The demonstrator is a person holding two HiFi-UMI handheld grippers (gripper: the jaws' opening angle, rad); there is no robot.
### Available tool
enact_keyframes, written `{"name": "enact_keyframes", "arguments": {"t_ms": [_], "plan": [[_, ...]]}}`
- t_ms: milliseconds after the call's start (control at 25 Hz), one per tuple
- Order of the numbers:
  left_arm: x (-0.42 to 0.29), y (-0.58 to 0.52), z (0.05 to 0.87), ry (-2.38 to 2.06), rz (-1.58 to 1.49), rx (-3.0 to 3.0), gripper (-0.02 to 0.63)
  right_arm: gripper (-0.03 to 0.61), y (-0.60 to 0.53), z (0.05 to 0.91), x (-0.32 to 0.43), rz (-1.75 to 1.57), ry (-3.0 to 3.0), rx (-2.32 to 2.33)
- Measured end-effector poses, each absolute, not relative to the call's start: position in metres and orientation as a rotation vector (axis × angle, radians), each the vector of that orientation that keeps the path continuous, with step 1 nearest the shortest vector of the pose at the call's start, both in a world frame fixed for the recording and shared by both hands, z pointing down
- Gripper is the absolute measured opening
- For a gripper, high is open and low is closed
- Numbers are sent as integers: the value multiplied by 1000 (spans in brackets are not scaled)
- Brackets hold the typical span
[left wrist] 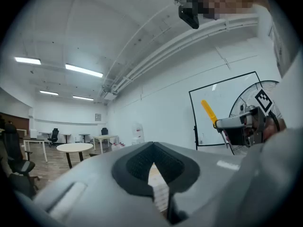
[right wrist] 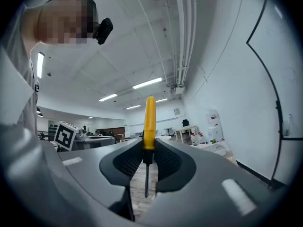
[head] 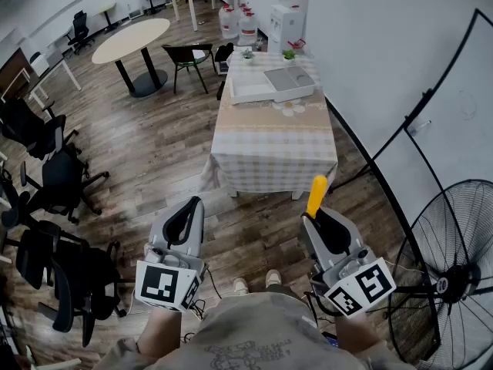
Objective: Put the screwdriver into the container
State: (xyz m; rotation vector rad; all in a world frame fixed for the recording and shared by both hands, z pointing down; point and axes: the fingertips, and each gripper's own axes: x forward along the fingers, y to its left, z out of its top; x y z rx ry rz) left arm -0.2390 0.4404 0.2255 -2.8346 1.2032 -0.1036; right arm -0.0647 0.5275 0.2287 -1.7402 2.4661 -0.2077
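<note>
Nearest: person's shirt is filling the bottom edge of the head view, with both tools reaching forward from it.
Right tongs: jaws are pressing in on the screwdriver, gripping it where the yellow handle meets the metal shaft.
Screwdriver axis: it is running in line with the right tongs, the handle sticking out past the jaw tips and the shaft pointing back towards the hand.
Left tongs: jaws are meeting at the tips and holding nothing; only the table is showing through the small gap behind them.
Container: it is sitting at the far end of the table, a shallow white box well apart from both tongs.
Direction: the container is lying straight ahead of the person and slightly left of the right tongs' line, across a stretch of bare floor.
Nearer hand: both are hovering about level, but the right one is carrying the tool, so the delivery is falling to it.
Stage, as a judgement: the pick-up is looking done and the carry to the table is remaining, with the handle end leading in.
</note>
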Motion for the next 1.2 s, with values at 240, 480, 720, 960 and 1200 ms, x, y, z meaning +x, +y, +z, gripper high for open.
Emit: {"name": "enact_keyframes", "arguments": {"t_ms": [240,480,720,960,1200], "plan": [[-239,439,224,1176,-83,-2858,0,103,525,228,-66,-216,2448,-1743],[-245,438,225,1152,-91,-2871,0,103,521,231,-74,-228,2463,-1758],[-266,432,228,1149,-73,-2874,0,101,519,239,-88,-234,2455,-1795],[-272,423,233,1119,-62,-2889,0,101,505,238,-96,-216,2453,-1823],[-270,399,238,1122,-63,-2883,0,103,483,249,-91,-226,2447,-1837]]}}
